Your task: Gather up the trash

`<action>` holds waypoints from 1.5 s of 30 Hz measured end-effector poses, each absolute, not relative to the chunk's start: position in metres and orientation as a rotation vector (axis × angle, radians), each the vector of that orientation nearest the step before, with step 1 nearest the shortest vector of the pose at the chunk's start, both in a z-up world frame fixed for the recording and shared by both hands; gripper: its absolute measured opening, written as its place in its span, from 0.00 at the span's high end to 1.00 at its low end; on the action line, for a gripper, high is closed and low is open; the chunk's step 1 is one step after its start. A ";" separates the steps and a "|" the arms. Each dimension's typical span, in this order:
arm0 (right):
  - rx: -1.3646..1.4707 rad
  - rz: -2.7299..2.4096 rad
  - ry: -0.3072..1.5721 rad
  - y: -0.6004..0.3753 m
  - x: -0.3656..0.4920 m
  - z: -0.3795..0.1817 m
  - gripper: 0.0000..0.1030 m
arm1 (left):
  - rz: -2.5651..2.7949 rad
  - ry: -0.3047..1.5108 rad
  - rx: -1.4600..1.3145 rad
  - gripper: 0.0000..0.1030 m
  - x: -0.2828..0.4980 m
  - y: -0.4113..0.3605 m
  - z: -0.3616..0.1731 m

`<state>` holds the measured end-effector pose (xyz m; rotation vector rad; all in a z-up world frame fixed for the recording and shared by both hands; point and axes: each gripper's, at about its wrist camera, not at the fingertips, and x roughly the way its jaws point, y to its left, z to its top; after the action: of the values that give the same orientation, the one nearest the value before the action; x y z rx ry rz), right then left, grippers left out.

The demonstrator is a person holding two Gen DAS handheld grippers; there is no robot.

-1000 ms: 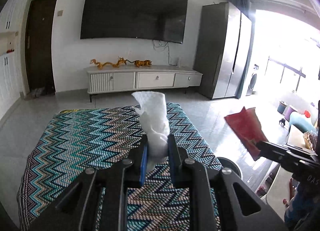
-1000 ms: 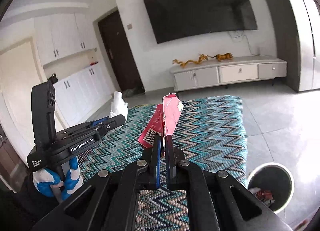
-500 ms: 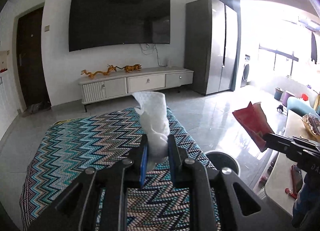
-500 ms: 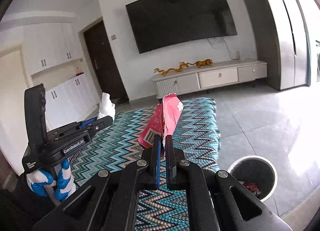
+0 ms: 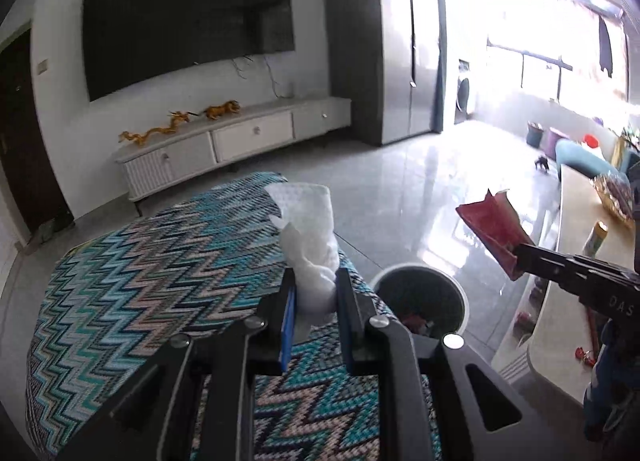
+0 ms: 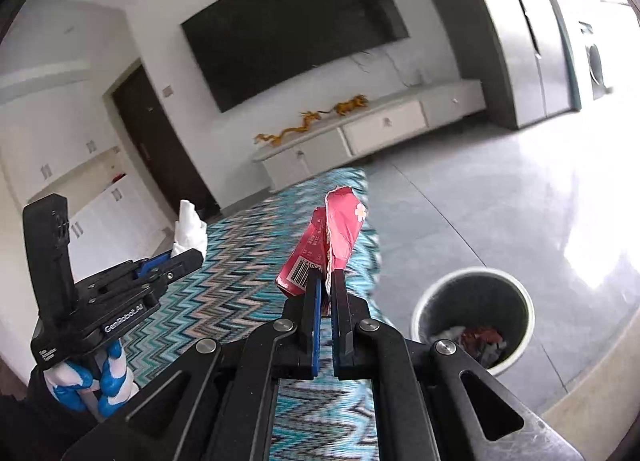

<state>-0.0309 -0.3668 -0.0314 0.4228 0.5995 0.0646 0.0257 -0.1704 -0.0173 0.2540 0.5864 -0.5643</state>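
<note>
2 pieces of trash are held up in the air: 1 crumpled white paper towel (image 5: 310,237), pinched by the left gripper (image 5: 316,301), and 1 torn red snack wrapper (image 6: 328,247) with a barcode and a flower print, clamped in the nearly closed right gripper (image 6: 326,289). Below, to the right, 1 round trash bin (image 6: 474,319) stands on the glossy tiled floor (image 6: 480,197), holding scraps, just beside the zigzag-patterned cloth (image 5: 160,281).

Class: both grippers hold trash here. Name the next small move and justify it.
Probably carry the right gripper on over the bin, then release: it clamps the red wrapper, still short of the bin, which stands open with trash inside.
</note>
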 end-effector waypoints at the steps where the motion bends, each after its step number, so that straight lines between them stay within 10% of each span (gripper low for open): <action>1: 0.436 0.052 0.609 -0.373 -0.027 -0.038 0.96 | -0.575 0.599 0.270 0.83 0.029 -0.180 -0.022; 25: 0.681 -0.195 0.798 -0.490 0.054 -0.172 0.91 | -0.815 0.870 0.445 0.80 0.107 -0.356 -0.121; 32: 0.706 -0.280 0.827 -0.507 0.065 -0.196 0.55 | -0.882 0.977 0.385 0.73 0.121 -0.381 -0.136; 45: 0.715 -0.298 0.818 -0.497 0.048 -0.184 0.46 | -0.835 0.975 0.230 0.56 0.132 -0.348 -0.108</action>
<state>0.0480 -0.4975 -0.1839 0.7153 0.8179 -0.2983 0.1316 -0.3481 -0.1080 0.2303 0.9753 -0.8347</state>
